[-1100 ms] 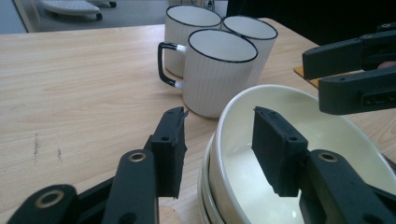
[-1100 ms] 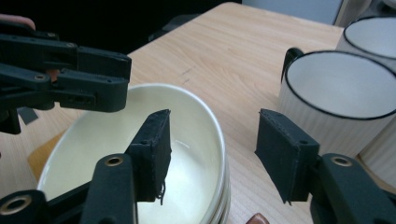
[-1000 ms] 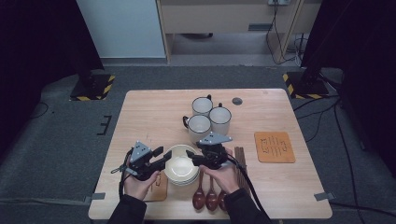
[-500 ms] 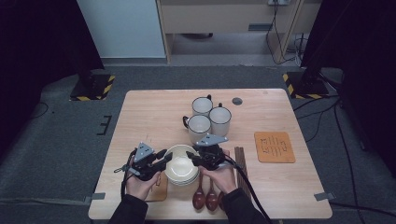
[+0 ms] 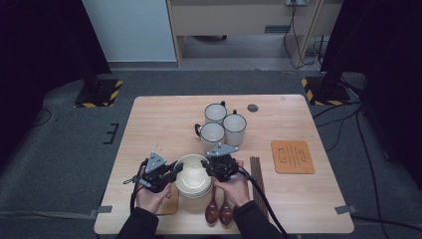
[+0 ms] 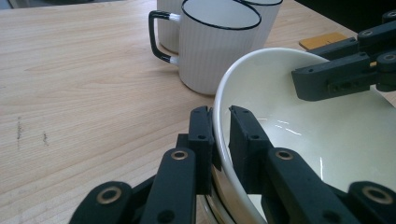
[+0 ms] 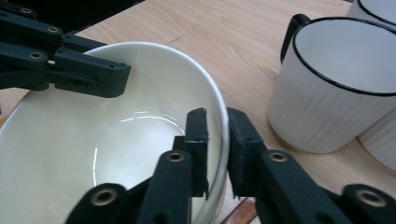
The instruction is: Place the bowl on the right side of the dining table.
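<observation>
A stack of cream bowls [image 5: 193, 178] sits near the table's front edge. My left gripper [image 5: 172, 171] is at the stack's left side and my right gripper [image 5: 214, 167] at its right. In the left gripper view the jaws [image 6: 222, 135] straddle the top bowl's [image 6: 327, 135] rim, one pad outside and one inside, pressed on it. In the right gripper view my right gripper [image 7: 216, 140] pinches the opposite rim of that bowl [image 7: 93, 154] the same way. Both pairs of jaws have just been closing on the rim.
Three white mugs [image 5: 221, 125] stand just behind the bowls, the nearest [image 6: 219, 46] close to the rim. Dark chopsticks [image 5: 256, 172] and an orange mat [image 5: 292, 157] lie to the right. Two wooden spoons [image 5: 219, 211] rest in front. A brown coaster [image 5: 169, 204] lies under the left hand.
Both pairs of jaws have narrowed onto the top bowl's rim. The hands and the bowls have stayed where they were.
</observation>
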Action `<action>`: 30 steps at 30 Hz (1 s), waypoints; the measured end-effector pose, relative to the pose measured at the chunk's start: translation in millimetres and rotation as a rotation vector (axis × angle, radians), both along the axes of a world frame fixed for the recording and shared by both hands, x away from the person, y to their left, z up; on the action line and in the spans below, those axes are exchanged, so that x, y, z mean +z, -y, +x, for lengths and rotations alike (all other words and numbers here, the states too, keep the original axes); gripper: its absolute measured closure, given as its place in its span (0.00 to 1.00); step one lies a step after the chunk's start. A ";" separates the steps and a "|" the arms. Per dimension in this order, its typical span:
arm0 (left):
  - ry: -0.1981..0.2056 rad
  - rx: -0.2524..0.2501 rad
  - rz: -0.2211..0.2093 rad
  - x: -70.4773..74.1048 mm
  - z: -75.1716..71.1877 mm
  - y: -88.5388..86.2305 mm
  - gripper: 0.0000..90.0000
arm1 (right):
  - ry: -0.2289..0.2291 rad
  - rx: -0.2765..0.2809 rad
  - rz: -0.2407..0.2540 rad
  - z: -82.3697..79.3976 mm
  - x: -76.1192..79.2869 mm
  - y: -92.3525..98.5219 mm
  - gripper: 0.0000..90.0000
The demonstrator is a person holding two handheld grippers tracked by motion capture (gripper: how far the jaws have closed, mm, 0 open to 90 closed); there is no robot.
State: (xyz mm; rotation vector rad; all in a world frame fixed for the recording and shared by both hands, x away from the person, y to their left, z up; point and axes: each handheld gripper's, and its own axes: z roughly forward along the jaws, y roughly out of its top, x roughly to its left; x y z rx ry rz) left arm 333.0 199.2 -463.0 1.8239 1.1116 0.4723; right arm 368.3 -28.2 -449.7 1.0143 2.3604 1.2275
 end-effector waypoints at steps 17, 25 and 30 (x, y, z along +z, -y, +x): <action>0.028 0.032 0.032 -0.4 -1.4 5.0 0.91 | 0.011 -0.007 -0.013 0.2 0.1 -3.4 0.92; 0.037 0.030 0.044 -0.7 -1.9 5.8 0.91 | 0.009 -0.004 -0.011 0.5 0.2 -4.2 0.93; 0.036 0.025 0.041 -0.8 -1.5 5.3 0.91 | 0.009 0.003 0.002 0.8 -0.1 -2.3 0.93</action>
